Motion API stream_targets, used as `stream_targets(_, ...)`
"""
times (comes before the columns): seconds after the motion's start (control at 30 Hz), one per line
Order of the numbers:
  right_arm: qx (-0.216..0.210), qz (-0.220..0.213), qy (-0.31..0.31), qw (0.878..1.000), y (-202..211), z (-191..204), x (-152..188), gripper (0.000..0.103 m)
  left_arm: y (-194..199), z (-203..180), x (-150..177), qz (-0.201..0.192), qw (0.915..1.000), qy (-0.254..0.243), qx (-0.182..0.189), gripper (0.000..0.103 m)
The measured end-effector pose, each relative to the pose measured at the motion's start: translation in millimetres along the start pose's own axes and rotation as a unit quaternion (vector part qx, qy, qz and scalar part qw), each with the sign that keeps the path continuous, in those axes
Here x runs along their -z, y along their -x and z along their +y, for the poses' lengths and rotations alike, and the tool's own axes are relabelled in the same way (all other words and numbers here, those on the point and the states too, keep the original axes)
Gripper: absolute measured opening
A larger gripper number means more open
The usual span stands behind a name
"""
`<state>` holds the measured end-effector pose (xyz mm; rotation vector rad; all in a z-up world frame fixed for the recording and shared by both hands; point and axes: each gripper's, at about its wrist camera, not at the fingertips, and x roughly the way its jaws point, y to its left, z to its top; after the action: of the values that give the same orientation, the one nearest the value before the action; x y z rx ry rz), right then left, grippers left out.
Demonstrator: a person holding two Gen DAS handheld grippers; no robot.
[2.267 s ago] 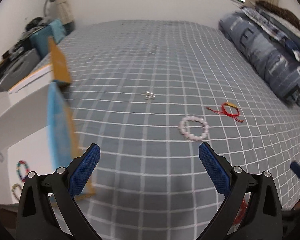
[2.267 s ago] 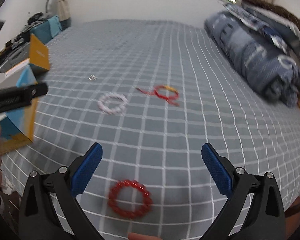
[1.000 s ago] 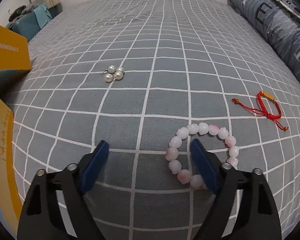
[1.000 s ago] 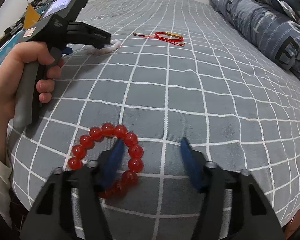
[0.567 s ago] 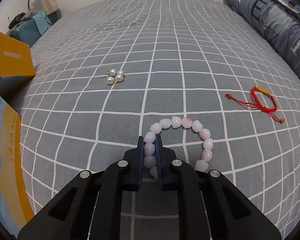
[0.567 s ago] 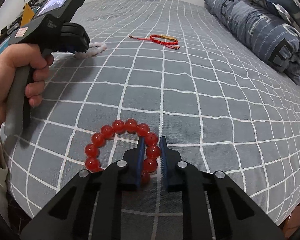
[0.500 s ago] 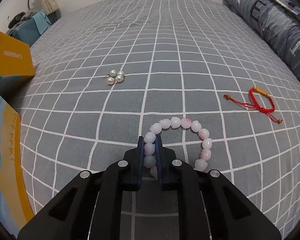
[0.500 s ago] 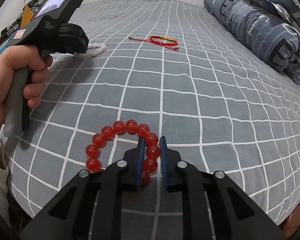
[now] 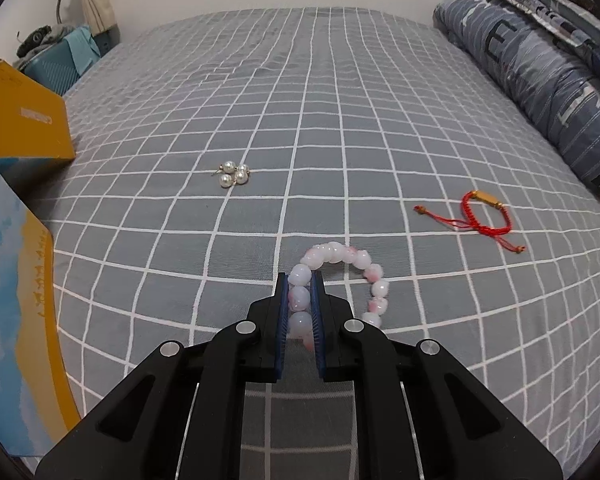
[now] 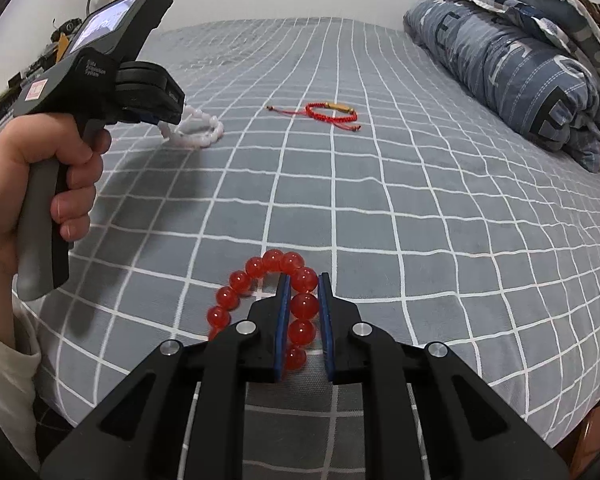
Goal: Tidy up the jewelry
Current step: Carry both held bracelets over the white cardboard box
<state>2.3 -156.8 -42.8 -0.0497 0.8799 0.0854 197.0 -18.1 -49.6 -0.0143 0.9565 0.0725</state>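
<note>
At lower centre of each wrist view: left gripper [image 9: 299, 280] clamped on pink bracelet [image 9: 342, 258], right gripper [image 10: 303, 280] clamped on red bead bracelet [image 10: 260, 270]. Both loops trail onto the bedspread [image 9: 340, 120]. Pearl earrings [image 9: 233, 173] upper left.

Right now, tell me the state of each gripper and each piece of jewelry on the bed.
left gripper: shut on pink bead bracelet
right gripper: shut on red bead bracelet
pink bead bracelet: gripped, partly lifted
red bead bracelet: gripped
red cord bracelet: lying loose
pearl earrings: lying loose
</note>
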Motion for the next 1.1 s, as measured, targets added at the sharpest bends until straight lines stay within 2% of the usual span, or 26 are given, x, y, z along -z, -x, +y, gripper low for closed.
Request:
stream_targets(0.2,-0.005,-0.016,-0.011,1.0,12.1,1.2,-2.3,0.013,26.4,6.7,-0.6,-0.012,0.9996,0.003,0.025,0.01)
stream_targets(0.57,-0.006,-0.033,-0.02,0.999,27.9,10.1,-13.9,0.013,67.4,18.7,3.0,-0.032,0.9986,0.002,0.043,0.01)
stream_targets(0.77,0.0,-0.034,-0.041,0.999,29.1,6.1,-30.7,0.013,90.6,25.5,9.9,-0.043,0.998,-0.004,0.046,0.01)
stream_targets(1.1,0.005,-0.049,-0.04,0.998,36.2,14.1,-56.0,0.013,118.1,41.3,18.9,-0.059,0.9976,-0.003,0.037,0.01)
